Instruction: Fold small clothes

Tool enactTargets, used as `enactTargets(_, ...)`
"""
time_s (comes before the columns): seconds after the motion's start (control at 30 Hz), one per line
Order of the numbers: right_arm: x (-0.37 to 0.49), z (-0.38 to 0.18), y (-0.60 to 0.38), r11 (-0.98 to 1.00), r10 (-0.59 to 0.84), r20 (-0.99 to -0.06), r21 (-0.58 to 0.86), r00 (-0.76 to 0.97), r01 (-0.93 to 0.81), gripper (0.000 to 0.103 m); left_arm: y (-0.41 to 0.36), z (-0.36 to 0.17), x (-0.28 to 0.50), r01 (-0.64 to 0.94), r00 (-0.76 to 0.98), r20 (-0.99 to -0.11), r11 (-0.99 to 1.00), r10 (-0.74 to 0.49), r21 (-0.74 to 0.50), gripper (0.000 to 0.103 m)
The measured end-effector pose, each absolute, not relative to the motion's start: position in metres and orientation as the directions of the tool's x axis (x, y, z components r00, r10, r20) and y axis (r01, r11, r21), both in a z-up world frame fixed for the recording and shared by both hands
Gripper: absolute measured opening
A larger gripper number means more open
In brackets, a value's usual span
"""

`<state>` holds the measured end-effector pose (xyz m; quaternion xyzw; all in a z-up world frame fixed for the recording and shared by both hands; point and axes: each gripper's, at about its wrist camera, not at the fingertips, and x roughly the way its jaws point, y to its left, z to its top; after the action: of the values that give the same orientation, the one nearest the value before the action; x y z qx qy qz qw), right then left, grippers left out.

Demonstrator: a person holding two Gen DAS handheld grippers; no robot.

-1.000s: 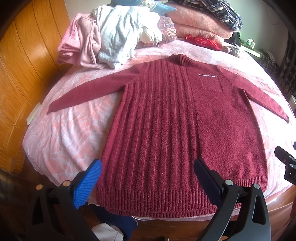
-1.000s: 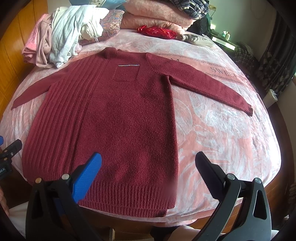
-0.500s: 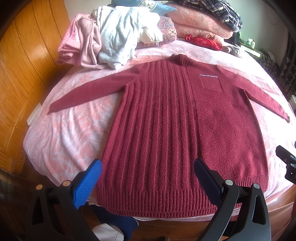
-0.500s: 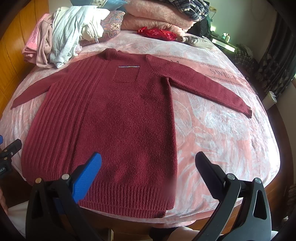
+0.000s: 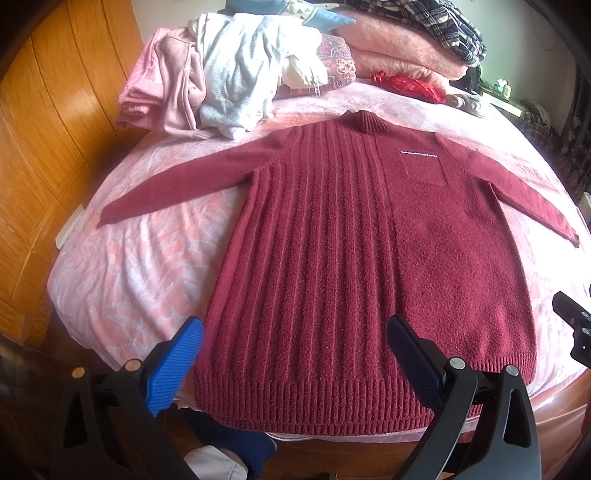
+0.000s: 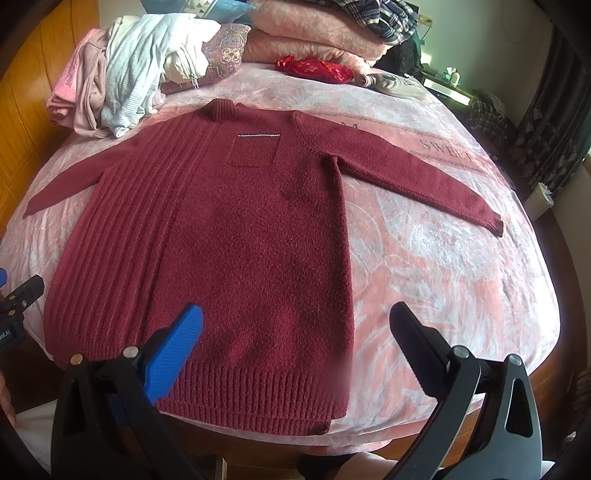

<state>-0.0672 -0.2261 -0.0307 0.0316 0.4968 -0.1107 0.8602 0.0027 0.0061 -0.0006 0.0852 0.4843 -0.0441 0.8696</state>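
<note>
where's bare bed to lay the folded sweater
Widest bare bedspread lies right of the sweater, below its right sleeve. A smaller patch sits below the left sleeve. The head end is crowded: clothes pile, pink blankets, red pouch.

My left gripper (image 5: 295, 350) hangs with its jaws spread wide, nothing between them. My right gripper (image 6: 295, 343) sits the same, wide apart and empty. Each shows at the other's near edge.
</note>
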Motion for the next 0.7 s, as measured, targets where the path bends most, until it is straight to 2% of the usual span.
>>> enactTargets(0.7, -0.0686, -0.0372, -0.2278, 0.975, -0.153, -0.867, -0.053, 0.473, 0.218, 0.100, 0.0014, 0.0009, -0.0018, 0.154, 0.536, -0.844, 0.982, 0.009, 0.108, 0.099)
